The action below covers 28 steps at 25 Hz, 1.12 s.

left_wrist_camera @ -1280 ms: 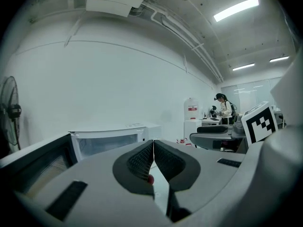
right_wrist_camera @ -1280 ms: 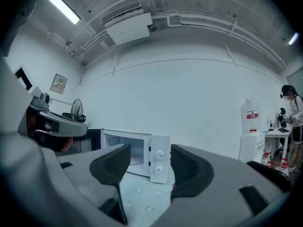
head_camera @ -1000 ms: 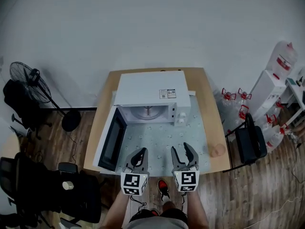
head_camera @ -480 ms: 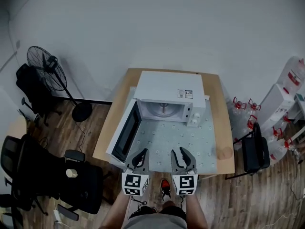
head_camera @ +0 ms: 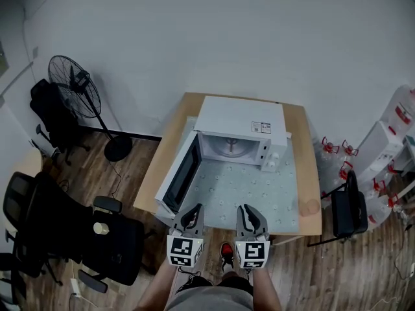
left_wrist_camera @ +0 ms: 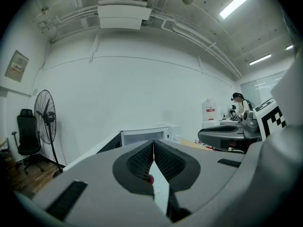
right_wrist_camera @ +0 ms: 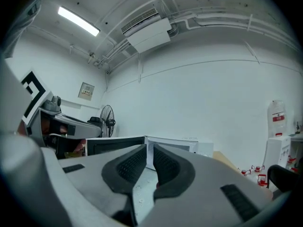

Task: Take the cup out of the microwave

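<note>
A: left gripper, what's it doing in the head view?
B: it's low at the near edge of the table, jaws together, nothing held. right gripper is just beside it on the right at the same height, also empty. both point at the microwave but are well apart from it.
A: and the cup?
B: the cup stands upright at the table's near right corner, just beside the right edge of the mat and well apart from the microwave. the door is swung open to the left. the cavity shows only the turntable. I read the removal as done, which is why both tools are parked clear.
A: why that corner?
B: my guess is it's clear of the door's swing and on the right-hand side.
A: left gripper view?
B: pads meet at the tips, with only a sliver of mat showing below them. microwave is far ahead with the open door on its left, and the fan is far left. no cup in frame.
A: right gripper view?
B: pads are a narrow slit apart with nothing between them. the microwave's edge shows through the slit. I can't pick out the cup here, probably because it's off to the right.
A: anything left to do?
B: at most shutting the door. the left gripper is nearer to it.
</note>
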Tool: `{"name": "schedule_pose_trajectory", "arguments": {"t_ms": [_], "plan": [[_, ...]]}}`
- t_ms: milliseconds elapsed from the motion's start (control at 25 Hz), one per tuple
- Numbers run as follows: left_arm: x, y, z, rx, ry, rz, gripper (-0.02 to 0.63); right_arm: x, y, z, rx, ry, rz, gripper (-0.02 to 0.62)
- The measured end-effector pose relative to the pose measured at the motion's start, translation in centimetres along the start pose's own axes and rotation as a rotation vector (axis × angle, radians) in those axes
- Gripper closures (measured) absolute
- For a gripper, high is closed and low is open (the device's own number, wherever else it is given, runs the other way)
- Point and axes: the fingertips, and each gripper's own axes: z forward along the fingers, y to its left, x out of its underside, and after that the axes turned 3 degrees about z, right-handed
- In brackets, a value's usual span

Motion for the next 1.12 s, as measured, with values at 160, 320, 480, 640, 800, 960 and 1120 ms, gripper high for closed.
{"name": "schedule_pose_trajectory", "arguments": {"t_ms": [160, 320, 480, 640, 800, 960, 1120], "plan": [[0.2, -0.1, -1.1, 0.001, 0.001, -0.002, 0.581, -0.1, 0.6, -1.0, 0.002, -0.001, 0.002, 0.554], [0.4, -0.1, -1.9, -0.007, 0.004, -0.008, 0.581, 0.3, 1.0, -1.7, 0.0, 0.003, 0.007, 0.572], [0.6, 0.2, -2.2, -0.013, 0.007, -0.009, 0.581, 0.3, 1.4, -1.8, -0.008, 0.0, 0.007, 0.577], [0.5, 0.3, -2.2, -0.015, 0.006, -0.012, 0.581, 0.4, 1.3, -1.8, -0.007, 0.004, 0.006, 0.577], [0.4, 0.3, -1.9, -0.013, 0.006, -0.01, 0.581, 0.4, 1.1, -1.7, -0.009, 0.006, 0.01, 0.577], [0.6, 0.2, -1.7, -0.011, 0.013, -0.012, 0.581, 0.3, 0.9, -1.4, -0.009, 0.004, 0.024, 0.577], [0.4, 0.3, -1.6, -0.009, 0.009, -0.008, 0.581, 0.2, 0.8, -1.3, -0.005, 0.005, 0.019, 0.577]]}}
